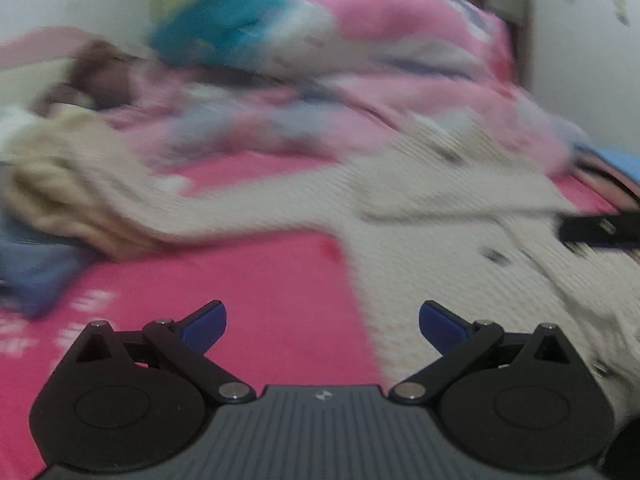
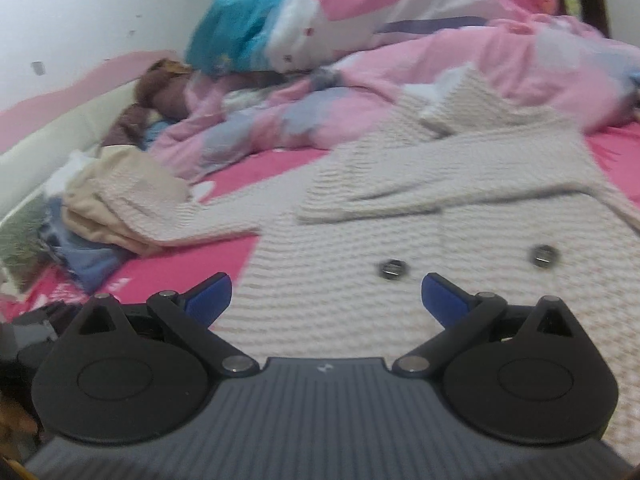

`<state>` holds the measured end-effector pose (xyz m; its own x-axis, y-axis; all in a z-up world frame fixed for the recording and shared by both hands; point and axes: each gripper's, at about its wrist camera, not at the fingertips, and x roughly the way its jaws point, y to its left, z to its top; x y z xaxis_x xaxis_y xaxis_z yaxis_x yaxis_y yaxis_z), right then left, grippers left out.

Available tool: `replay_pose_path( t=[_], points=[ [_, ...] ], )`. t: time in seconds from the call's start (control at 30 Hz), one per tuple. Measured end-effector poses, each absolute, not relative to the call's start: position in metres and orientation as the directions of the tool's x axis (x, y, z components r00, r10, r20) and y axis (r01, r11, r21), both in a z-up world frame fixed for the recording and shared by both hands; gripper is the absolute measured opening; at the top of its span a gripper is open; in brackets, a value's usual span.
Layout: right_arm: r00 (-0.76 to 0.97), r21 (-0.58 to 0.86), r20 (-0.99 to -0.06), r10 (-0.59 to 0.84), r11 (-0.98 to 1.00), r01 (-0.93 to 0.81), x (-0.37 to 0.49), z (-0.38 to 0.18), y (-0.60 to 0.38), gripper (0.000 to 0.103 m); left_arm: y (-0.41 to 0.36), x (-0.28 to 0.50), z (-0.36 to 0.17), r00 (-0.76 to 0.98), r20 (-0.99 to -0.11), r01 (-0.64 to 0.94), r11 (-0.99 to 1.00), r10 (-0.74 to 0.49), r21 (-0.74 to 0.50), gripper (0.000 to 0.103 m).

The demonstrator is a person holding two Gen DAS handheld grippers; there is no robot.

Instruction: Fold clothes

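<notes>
A cream knitted cardigan (image 2: 360, 248) with dark buttons (image 2: 391, 269) lies spread on the pink bed sheet (image 2: 188, 268). One sleeve is folded across its chest and the other sleeve (image 2: 192, 216) stretches out to the left. My right gripper (image 2: 326, 300) hovers open over the cardigan's lower body, holding nothing. My left gripper (image 1: 322, 326) is open above the pink sheet (image 1: 260, 280), just left of the cardigan (image 1: 460, 240). The left wrist view is motion-blurred. The right gripper's black tip (image 1: 596, 230) shows at the right edge there.
A crumpled pink quilt (image 2: 400, 68) and a teal cloth (image 2: 232, 32) pile up at the back. Beige (image 2: 116, 196) and blue (image 2: 88, 260) clothes lie heaped at the left, near a brown garment (image 2: 160, 92). A white wall (image 2: 80, 8) runs along the left.
</notes>
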<state>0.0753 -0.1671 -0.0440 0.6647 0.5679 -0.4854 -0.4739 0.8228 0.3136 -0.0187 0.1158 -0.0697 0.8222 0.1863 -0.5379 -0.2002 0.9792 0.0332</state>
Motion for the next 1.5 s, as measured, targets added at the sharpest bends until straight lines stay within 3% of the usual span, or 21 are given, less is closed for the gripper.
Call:
replay_pose_path(
  t=[0.17,0.27,0.33,0.53,0.7,0.83,0.9,0.97,1.0,1.27,1.5],
  points=[
    [0.618,0.326,-0.472,0.629,0.776,-0.540,0.086,-0.035,-0.133,0.098,0.187,-0.026,-0.054,0.820,-0.442,-0.401,0.916,0.365,0.013,0.103],
    [0.597,0.334,-0.459,0.658,0.751,-0.570,0.088,-0.031,-0.116,0.087,0.223,-0.017,-0.047,0.813,-0.383,-0.482,0.876,0.439,-0.021,0.100],
    [0.584,0.335,-0.459,0.670,0.739,-0.585,0.089,-0.031,-0.106,0.077,0.236,-0.006,-0.042,0.807,-0.340,-0.514,0.858,0.483,-0.002,0.092],
    [0.558,0.308,-0.484,0.674,0.728,-0.612,0.089,-0.038,-0.086,0.069,0.268,0.036,-0.021,0.779,-0.165,-0.610,0.792,0.605,0.024,0.084],
    [0.556,0.305,-0.497,0.666,0.734,-0.607,0.092,-0.045,-0.085,0.068,0.294,0.079,-0.016,0.736,-0.163,-0.655,0.752,0.657,0.075,0.070],
    [0.553,0.320,-0.500,0.666,0.736,-0.597,0.097,-0.050,-0.088,0.068,0.311,0.106,-0.025,0.675,-0.234,-0.693,0.710,0.699,0.122,0.055],
    [0.553,0.326,-0.499,0.667,0.736,-0.593,0.099,-0.051,-0.091,0.068,0.317,0.113,-0.030,0.658,-0.263,-0.703,0.701,0.706,0.122,0.049],
    [0.553,0.333,-0.498,0.668,0.736,-0.589,0.101,-0.053,-0.093,0.068,0.321,0.118,-0.035,0.652,-0.282,-0.706,0.699,0.704,0.114,0.031],
    [0.553,0.336,-0.498,0.668,0.736,-0.587,0.102,-0.053,-0.094,0.068,0.323,0.118,-0.037,0.652,-0.289,-0.706,0.701,0.701,0.107,0.016],
    [0.572,0.382,-0.469,0.672,0.739,-0.555,0.108,-0.057,-0.118,0.068,0.291,0.125,-0.024,0.718,-0.214,-0.665,0.744,0.662,0.068,0.012],
    [0.618,0.434,-0.445,0.648,0.760,-0.484,0.111,-0.065,-0.167,0.068,0.167,0.141,-0.004,0.913,-0.149,-0.362,0.923,0.380,0.132,0.011]
  ],
)
